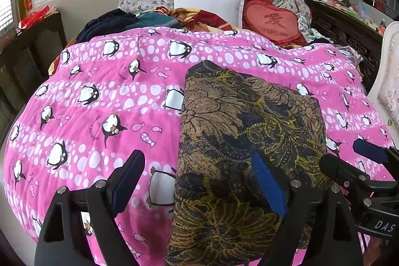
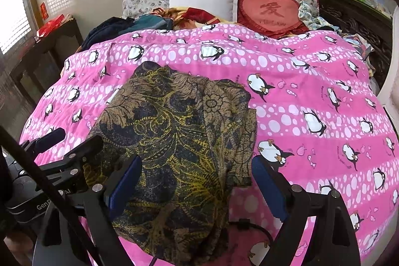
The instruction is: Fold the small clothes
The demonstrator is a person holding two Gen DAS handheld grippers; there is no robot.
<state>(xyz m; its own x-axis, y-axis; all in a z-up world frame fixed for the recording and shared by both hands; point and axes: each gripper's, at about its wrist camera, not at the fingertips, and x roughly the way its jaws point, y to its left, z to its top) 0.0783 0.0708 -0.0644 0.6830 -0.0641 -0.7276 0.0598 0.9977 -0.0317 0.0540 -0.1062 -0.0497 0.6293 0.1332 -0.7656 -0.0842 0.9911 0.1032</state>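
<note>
Lying on the pink quilt (image 2: 311, 96), the patterned garment (image 2: 174, 141) sits between both spread-open, empty grippers (image 1: 199, 181) (image 2: 197, 181).

brown floral garment (image 2: 179, 141) folded flat on quilt (image 2: 311, 96)

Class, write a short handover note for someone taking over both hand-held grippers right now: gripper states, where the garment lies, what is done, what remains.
Left hand-held gripper: open, empty, over the garment's left edge.
Right hand-held gripper: open, empty, over its near right part.
The brown patterned garment lies on the pink penguin quilt, already folded lengthwise, its right side layered and uneven.
Left to do: probably smooth the layers and fold it shorter.
</note>
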